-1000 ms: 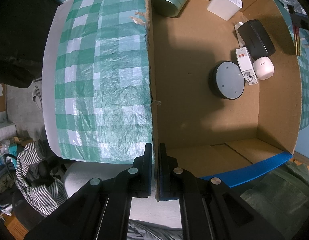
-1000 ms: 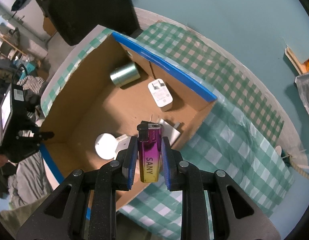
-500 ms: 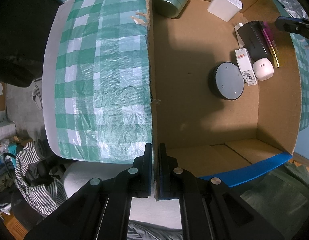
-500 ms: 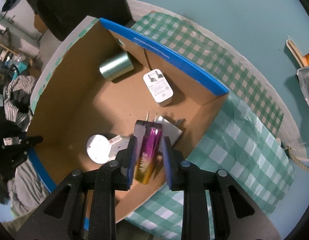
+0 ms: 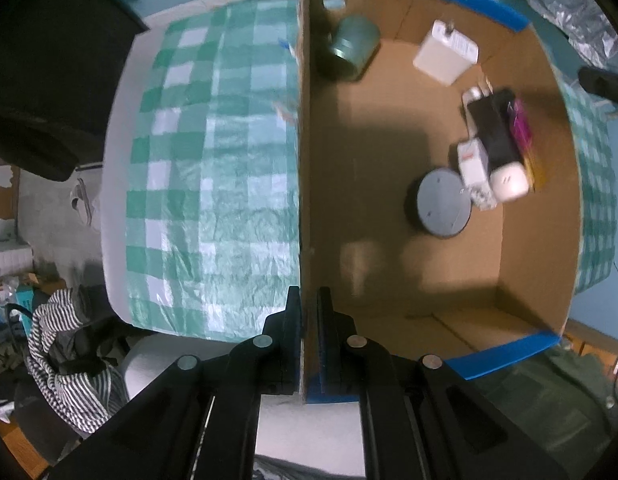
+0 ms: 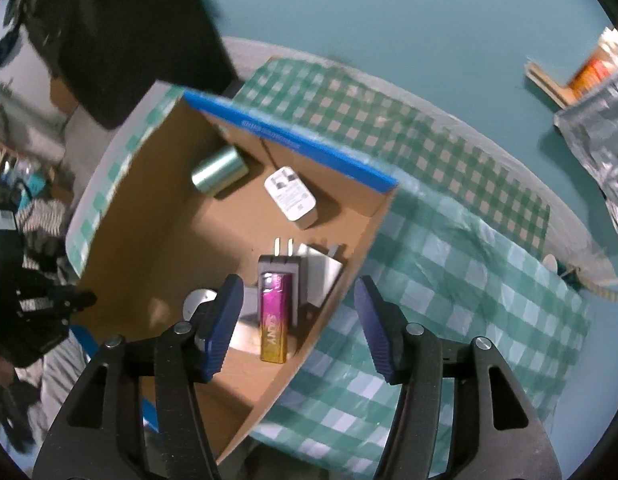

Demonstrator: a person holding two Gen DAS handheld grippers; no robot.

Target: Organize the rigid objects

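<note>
1. The pink-and-gold lighter (image 6: 274, 318) lies flat on the floor of the cardboard box (image 6: 157, 240), against the black plug adapter (image 6: 277, 268) and close to the box's right wall (in my left view it shows as a pink streak (image 5: 521, 128) beside the same adapter).

2. My right tool (image 6: 297, 320) hangs above it with the jaws spread wide and nothing between them, so I judge this piece delivered.

3. My left tool (image 5: 307, 320) is clenched on the box's left wall (image 5: 305, 160), its two pads pressing the cardboard from both sides near the blue-taped corner.

4. Around the lighter, the box also holds a white charger block (image 6: 291, 197), a green metal tin (image 6: 217, 169) on its side, a grey round puck (image 5: 443, 204), a small white rounded gadget (image 5: 509, 182) and a white plug with red print (image 5: 473, 160).

5. The box sits on a green checked cloth (image 5: 213, 184) over the counter; I see no loose rigid objects on the cloth in either view.

6. My reading: most of the sorting looks done. What may remain is anything out of frame, plus letting go of the box wall.
</note>
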